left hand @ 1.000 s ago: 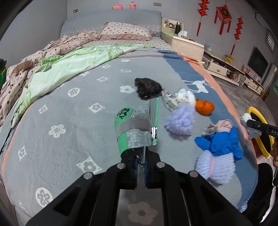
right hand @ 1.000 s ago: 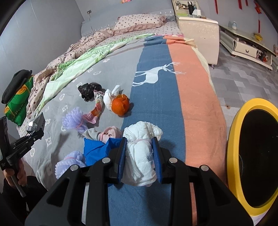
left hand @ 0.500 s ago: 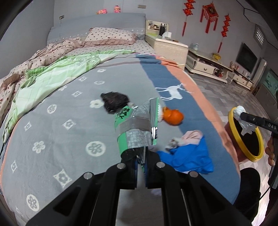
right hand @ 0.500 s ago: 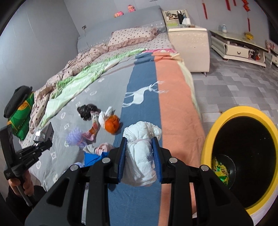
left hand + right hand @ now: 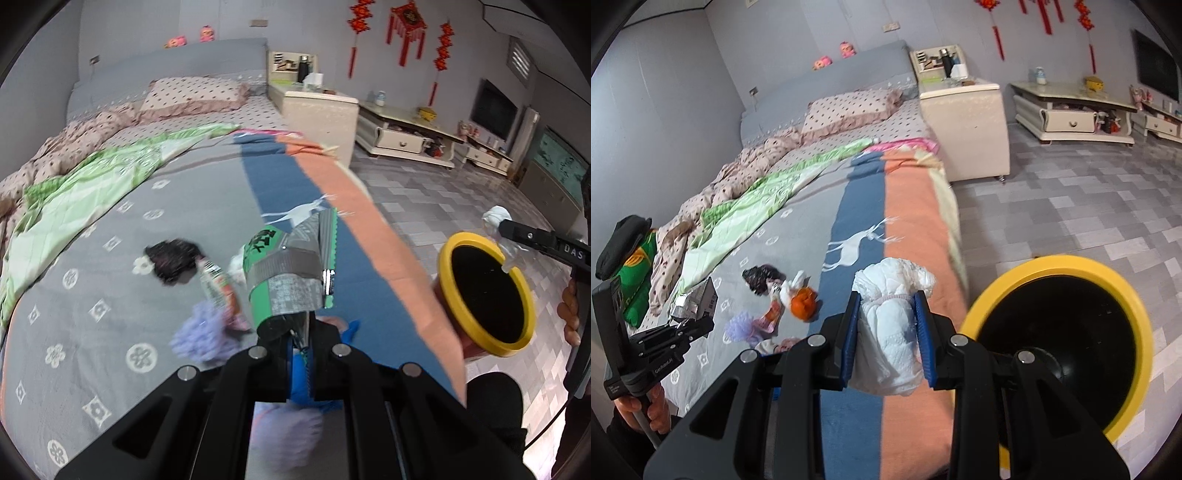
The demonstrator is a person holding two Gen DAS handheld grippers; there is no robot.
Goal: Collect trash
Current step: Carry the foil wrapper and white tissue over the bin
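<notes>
I see the bed (image 5: 798, 229) filling the left of both views, its grey flowered cover running to a blue and an orange stripe at the near edge. Beside that edge on the tiled floor stands the yellow-rimmed bin (image 5: 1137, 325), its black inside open toward me. My right gripper (image 5: 886, 332) is clamped on a crumpled white wad (image 5: 890, 310) that bulges above and below the blue pads; in the left wrist view that wad hangs right at the bin's far rim. My left gripper (image 5: 308, 332) is pinched tight on the bottom edge of a green and silver wrapper (image 5: 284, 273), which stands up over the blanket. Still lying on the grey cover are a black crumpled bag (image 5: 762, 278), an orange peel (image 5: 803, 302), a lilac foam net (image 5: 740, 326), a printed snack packet (image 5: 772, 314) and a blue scrap (image 5: 351, 328), clustered near one another.
</notes>
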